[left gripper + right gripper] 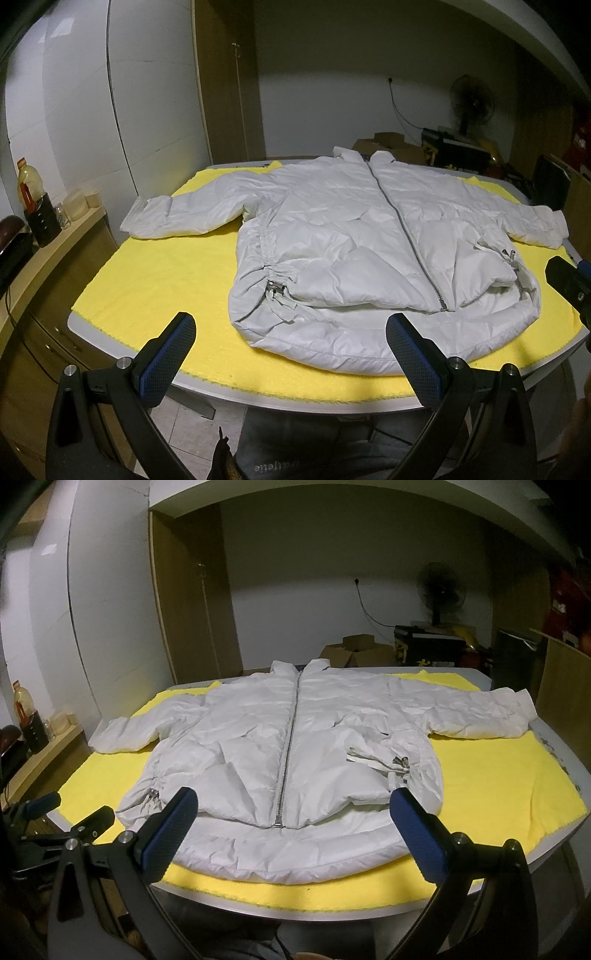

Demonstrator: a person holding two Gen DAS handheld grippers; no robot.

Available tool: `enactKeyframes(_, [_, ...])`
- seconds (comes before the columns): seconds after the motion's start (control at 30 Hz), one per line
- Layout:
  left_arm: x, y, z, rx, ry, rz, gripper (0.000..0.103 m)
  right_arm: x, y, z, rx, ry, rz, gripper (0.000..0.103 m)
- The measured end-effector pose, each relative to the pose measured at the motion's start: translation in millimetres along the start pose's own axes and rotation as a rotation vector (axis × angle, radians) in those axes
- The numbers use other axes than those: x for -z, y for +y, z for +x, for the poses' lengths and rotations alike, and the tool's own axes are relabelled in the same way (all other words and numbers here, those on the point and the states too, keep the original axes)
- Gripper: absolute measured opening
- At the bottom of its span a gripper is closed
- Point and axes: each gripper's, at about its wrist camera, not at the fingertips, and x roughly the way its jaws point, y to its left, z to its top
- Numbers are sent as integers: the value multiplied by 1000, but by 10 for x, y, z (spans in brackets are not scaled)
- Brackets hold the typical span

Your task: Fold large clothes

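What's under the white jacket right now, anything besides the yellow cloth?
The white jacket lies flat, zipped, on the yellow cloth, which covers the grey table. Nothing else shows around its edges; whatever lies beneath its body is hidden. Both grippers hang open, short of the hem.

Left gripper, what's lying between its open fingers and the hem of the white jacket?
Only bare yellow mat in the left wrist view: the left gripper hangs open at the table's near edge, short of the white jacket hem.
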Motion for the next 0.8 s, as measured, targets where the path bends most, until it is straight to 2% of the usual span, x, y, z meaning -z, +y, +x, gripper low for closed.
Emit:
enactKeyframes(0.27, [-1, 4, 10, 7, 8, 2, 103, 7, 13, 10, -1, 3, 0, 103])
enactKeyframes(0.37, [-6, 42, 41, 45, 21, -18, 103, 9, 14, 15, -1, 6, 0, 103])
enactKeyframes(0.4, [-18, 80, 67, 78, 32, -39, 103, 13, 19, 21, 0, 7, 0, 103])
enactKeyframes(0.5, [-102, 347, 270, 278, 106, -161, 103, 38, 18, 55, 2, 18, -6, 103])
enactKeyframes(0.57, [-190, 693, 524, 449, 163, -305, 103, 75, 8, 119, 5, 27, -12, 103])
enactKeyframes(0.6, [-237, 882, 669, 499, 193, -376, 103, 91, -17, 165, 11, 32, -15, 103])
enactKeyframes(0.67, [-308, 1198, 883, 518, 208, -484, 103, 109, -79, 295, 15, 47, -16, 103])
enactKeyframes(0.73, [-405, 1580, 1168, 474, 204, -591, 103, 122, -168, 423, 0, 58, -4, 103])
enactKeyframes(0.8, [-515, 1869, 1509, 489, 215, -685, 103, 110, -273, 576, -18, 68, 12, 103])
